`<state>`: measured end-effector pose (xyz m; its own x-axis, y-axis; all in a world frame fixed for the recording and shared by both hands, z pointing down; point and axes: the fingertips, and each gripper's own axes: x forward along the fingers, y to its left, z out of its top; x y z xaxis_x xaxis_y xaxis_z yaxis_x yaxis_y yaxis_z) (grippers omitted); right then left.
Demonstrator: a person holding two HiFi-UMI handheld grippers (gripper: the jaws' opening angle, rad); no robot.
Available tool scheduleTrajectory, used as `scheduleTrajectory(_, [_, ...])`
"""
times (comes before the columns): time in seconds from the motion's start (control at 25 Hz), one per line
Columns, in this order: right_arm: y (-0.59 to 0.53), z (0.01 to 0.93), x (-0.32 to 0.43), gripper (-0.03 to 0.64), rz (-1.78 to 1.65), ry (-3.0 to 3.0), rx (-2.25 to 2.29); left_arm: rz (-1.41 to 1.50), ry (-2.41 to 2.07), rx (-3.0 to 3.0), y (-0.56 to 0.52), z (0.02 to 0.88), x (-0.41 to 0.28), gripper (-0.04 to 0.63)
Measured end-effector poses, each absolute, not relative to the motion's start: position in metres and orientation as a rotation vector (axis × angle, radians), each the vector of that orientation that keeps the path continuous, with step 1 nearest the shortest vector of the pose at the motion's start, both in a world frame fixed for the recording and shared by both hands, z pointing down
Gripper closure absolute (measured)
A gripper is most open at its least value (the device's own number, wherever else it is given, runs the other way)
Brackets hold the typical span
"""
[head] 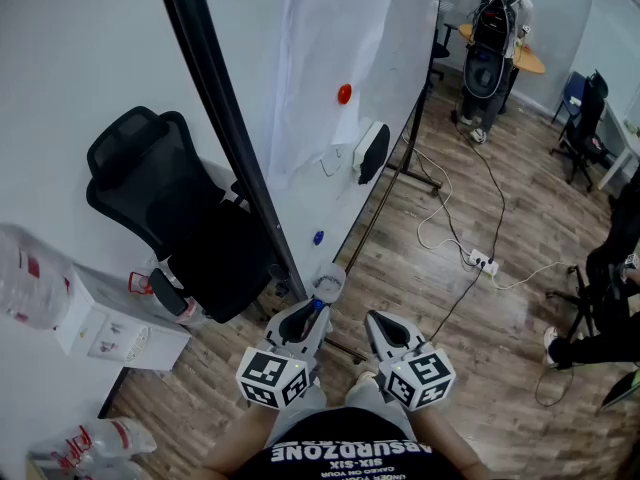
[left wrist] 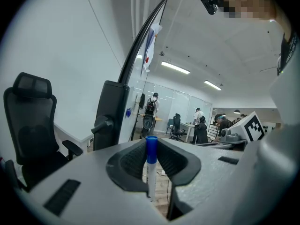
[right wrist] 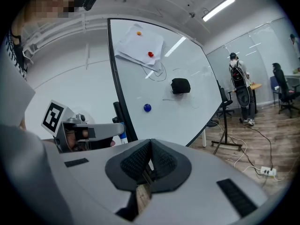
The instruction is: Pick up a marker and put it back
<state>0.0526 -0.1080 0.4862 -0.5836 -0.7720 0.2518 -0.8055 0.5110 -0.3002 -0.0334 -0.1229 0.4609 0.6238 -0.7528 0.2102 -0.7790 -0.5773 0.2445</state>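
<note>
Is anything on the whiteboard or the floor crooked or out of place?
Yes. The paper sheets on the whiteboard seem to hang crooked, overlapping at different angles. A power strip lies on the open floor with loose cables trailing across it.

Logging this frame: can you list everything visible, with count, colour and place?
whiteboard: one, white, black frame, ahead
magnets: three, orange, red, blue, on the whiteboard
eraser: one, black and white, on the whiteboard
office chair: one, black, left of the whiteboard
power strip: one, white, on the wood floor at right
person with backpack: one, dark backpack, by the far table
marker: one, blue cap, white body, between the left jaws
left hand-held gripper: one, grey, shut on the marker
right hand-held gripper: one, grey, shut, empty
</note>
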Motion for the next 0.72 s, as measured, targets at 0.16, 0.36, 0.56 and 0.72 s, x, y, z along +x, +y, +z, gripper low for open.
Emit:
scheduleTrajectory(0.16, [-0.108,0.487,0.052,0.620,0.598,-2.656,1.390,0.106,-1.246,2.546,-0.125,0.452,-0.035,0.528])
scheduleTrajectory(0.36, [-0.107,0.487,0.050,0.620,0.600,-2.657,1.382,0.082,-1.276,2.572,-0.129,0.434,-0.037,0.528])
scheduleTrajectory(0.56, [-0.107,0.486,0.049,0.620,0.599,-2.659,1.379,0.054,-1.291,2.601,-0.133,0.416,-0.036,0.528])
scheduleTrajectory(0.72, [-0.106,0.486,0.049,0.620,0.601,-2.660,1.378,0.043,-1.303,2.616,-0.135,0.406,-0.036,0.528])
